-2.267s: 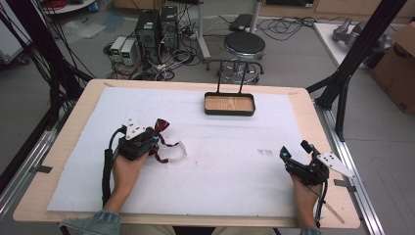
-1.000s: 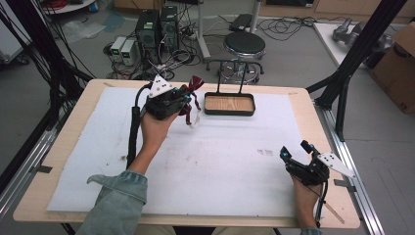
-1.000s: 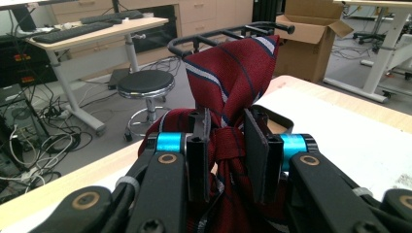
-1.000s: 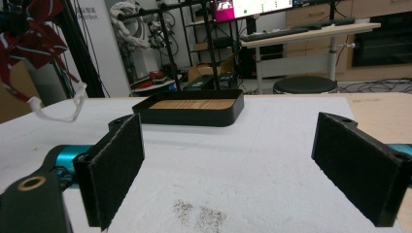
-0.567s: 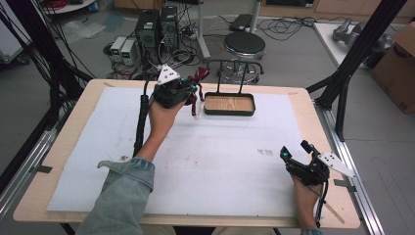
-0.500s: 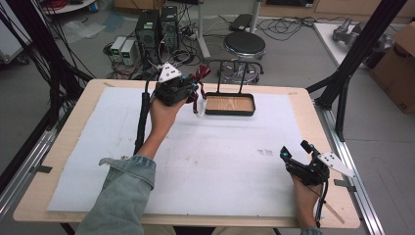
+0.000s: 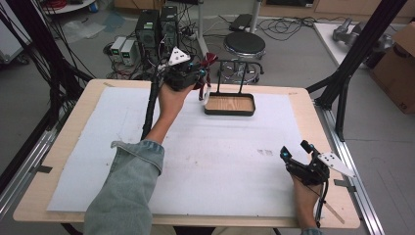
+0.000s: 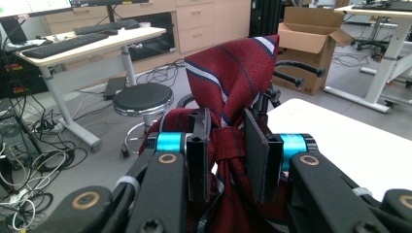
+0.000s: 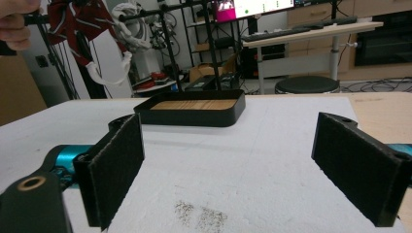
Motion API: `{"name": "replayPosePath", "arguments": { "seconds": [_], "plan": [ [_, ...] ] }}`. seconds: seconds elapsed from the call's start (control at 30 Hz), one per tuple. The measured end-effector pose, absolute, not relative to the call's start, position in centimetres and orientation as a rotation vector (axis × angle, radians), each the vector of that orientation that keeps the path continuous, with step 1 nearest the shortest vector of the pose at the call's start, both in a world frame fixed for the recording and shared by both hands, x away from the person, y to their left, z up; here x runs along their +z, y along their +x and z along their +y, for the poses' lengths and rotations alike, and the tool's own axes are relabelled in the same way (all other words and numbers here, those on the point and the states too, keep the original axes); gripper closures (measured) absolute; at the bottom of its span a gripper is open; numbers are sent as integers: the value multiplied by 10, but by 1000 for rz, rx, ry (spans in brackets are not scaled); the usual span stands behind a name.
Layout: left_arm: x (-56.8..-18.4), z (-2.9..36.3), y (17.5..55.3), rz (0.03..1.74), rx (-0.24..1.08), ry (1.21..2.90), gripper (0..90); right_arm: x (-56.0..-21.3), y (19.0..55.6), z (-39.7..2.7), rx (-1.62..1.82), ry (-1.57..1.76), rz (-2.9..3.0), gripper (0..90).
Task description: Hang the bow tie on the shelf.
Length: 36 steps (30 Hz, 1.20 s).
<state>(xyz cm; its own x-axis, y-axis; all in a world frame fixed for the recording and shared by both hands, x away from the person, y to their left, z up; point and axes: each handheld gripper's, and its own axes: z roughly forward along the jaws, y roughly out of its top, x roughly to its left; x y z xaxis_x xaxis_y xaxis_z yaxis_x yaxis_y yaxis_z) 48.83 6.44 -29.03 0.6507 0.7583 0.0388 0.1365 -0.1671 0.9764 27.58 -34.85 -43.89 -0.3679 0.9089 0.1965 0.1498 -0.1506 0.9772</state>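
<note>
Two pads pinch the red striped tie (image 8: pixel 228 92) right at its knot, so the left gripper (image 7: pixel 201 73) has it firmly, held high at the far left of the black rack (image 7: pixel 230 95). Right gripper (image 7: pixel 293 157) rests near right on the white sheet (image 7: pixel 220 152), jaws wide apart and holding nothing. Best bet, I'd say: line the loop up with the rack's top bar before loosening the pinch.

A: What colours mark the tie (image 8: pixel 228 82)?
B: Dark red, with diagonal white and navy stripes.
A: And the tray (image 7: pixel 230 104)?
B: Black walls, pale wood-grain floor. It stands on a white sheet (image 7: pixel 205 161) over a light wooden table (image 7: pixel 313 117).
</note>
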Motion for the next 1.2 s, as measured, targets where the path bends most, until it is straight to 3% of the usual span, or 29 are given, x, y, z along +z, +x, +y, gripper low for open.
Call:
{"name": "replayPosePath", "arguments": {
  "seconds": [0.77,1.2],
  "plan": [
    [-292,55,519,737,665,1649,723,-439,276,-349,1581,1223,1499,108],
    [-309,63,536,830,703,1701,723,-439,277,-349,1579,1214,1504,108]
  ]
}}
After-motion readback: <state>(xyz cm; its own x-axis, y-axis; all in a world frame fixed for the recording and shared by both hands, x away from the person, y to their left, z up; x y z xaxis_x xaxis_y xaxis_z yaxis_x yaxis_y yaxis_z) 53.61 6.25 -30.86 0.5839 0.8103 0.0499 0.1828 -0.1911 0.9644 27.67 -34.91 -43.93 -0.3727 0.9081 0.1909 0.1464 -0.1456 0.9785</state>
